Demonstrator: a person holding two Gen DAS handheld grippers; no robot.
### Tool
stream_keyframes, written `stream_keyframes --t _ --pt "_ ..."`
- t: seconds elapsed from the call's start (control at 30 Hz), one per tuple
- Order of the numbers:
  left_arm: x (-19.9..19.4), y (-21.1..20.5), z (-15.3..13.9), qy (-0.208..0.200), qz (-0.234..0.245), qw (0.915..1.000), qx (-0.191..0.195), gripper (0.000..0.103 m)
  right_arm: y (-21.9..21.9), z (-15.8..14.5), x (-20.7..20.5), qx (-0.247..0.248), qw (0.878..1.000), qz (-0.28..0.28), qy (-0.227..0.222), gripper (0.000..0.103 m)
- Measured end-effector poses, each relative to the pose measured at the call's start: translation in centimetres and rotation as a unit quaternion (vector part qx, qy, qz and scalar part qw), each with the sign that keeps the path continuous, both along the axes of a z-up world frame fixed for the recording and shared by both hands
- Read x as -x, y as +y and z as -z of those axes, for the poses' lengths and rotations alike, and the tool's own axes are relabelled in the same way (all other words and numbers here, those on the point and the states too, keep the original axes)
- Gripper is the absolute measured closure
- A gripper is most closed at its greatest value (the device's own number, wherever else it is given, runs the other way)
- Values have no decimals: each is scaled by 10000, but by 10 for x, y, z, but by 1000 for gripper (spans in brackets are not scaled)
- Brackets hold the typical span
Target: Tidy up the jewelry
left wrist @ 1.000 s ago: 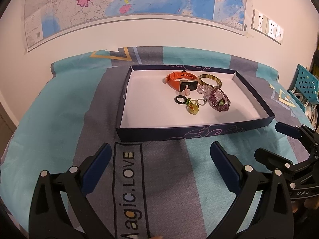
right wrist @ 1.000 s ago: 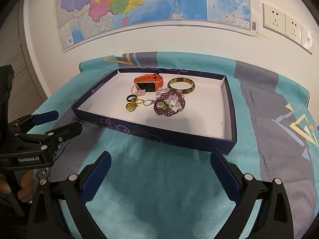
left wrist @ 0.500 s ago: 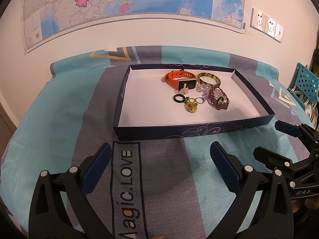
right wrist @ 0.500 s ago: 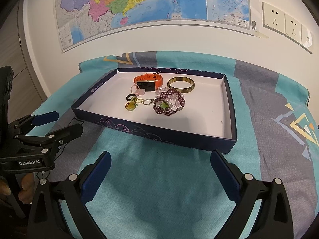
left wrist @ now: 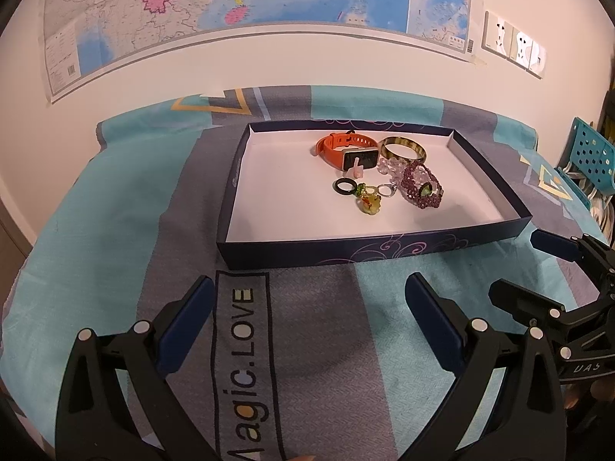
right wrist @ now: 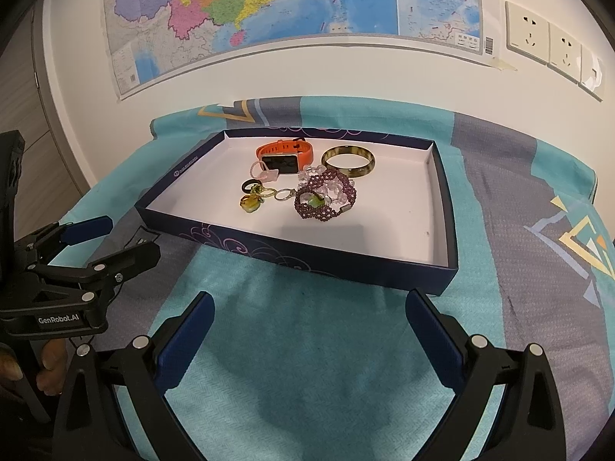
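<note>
Two tools hovered over the cloth-covered tabletop (left wrist: 115, 199), each with its blue-padded jaws spread wide and holding nothing: the left tool (left wrist: 307, 319) just in front of the near wall of the dark blue tray (left wrist: 346, 253), the right tool (right wrist: 307, 330) in front of the tray's near right corner. All the jewelry lay clustered inside the tray, toward its far side. The orange watch (left wrist: 346, 150) sat nearest the far wall, with the horn-coloured bangle (left wrist: 403, 148) just beside it. In front of those lay the purple beaded bracelet (left wrist: 421, 191), touching some clear beads (right wrist: 326, 186), then a black ring (left wrist: 343, 186), a silver ring (left wrist: 385, 191) and a yellow-green charm (left wrist: 370, 203) close together. A map (right wrist: 269, 7) hung on the wall behind the tray.
</note>
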State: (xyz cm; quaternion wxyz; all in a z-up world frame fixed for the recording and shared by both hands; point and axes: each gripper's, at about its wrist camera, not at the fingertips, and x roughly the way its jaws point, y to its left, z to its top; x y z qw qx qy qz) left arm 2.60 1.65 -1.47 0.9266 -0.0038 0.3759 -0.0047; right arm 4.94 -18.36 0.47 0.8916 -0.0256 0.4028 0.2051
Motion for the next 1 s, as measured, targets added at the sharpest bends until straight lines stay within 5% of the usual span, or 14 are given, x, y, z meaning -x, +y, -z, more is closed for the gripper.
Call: stream_keyframes --t 1.0 --pt "0 -3 6 56 24 10000 3 6 -1 1 -1 -17 10000 15 33 7"
